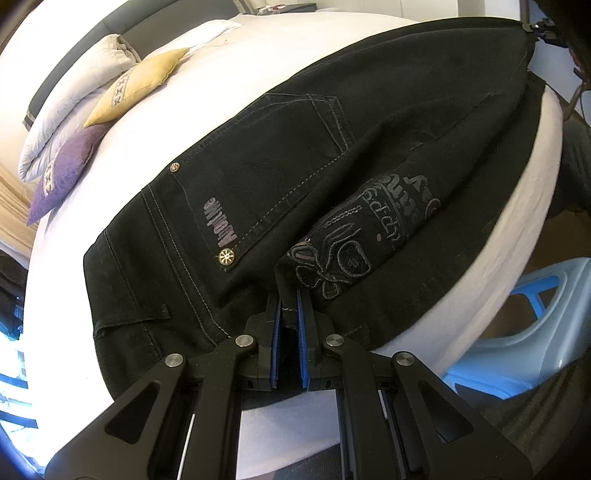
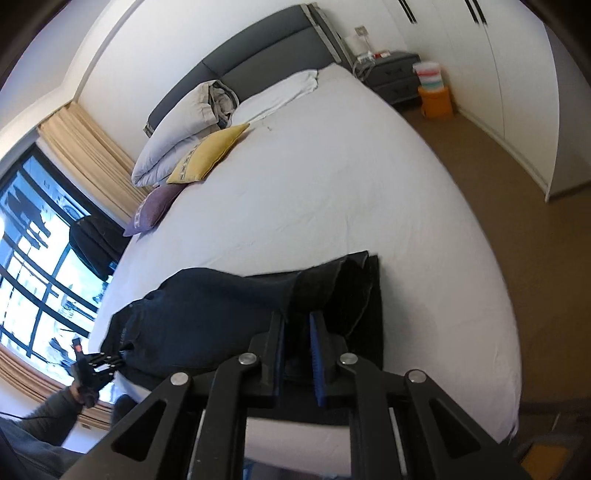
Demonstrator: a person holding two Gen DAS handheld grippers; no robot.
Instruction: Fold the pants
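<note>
Black pants [image 1: 295, 177] with embroidery and a back pocket lie lengthwise along the near edge of the white bed [image 1: 229, 74]. My left gripper [image 1: 289, 295] is shut on the waistband end, fabric pinched between its blue pads. In the right wrist view the pants [image 2: 207, 314] stretch from the left, and my right gripper [image 2: 297, 317] is shut on the leg-hem end, which is bunched and lifted a little off the bed [image 2: 332, 184]. The right gripper shows far off at the upper right of the left wrist view [image 1: 532, 27]. The left gripper also shows small at the lower left of the right wrist view [image 2: 122, 356].
Yellow pillow [image 1: 136, 85], purple pillow [image 1: 62, 177] and white pillows [image 2: 173, 140] lie at the bed's head. A light blue plastic stool [image 1: 528, 325] stands beside the bed. A nightstand [image 2: 395, 74], orange bin [image 2: 437, 99], white wardrobe and window [image 2: 44, 258] surround the bed.
</note>
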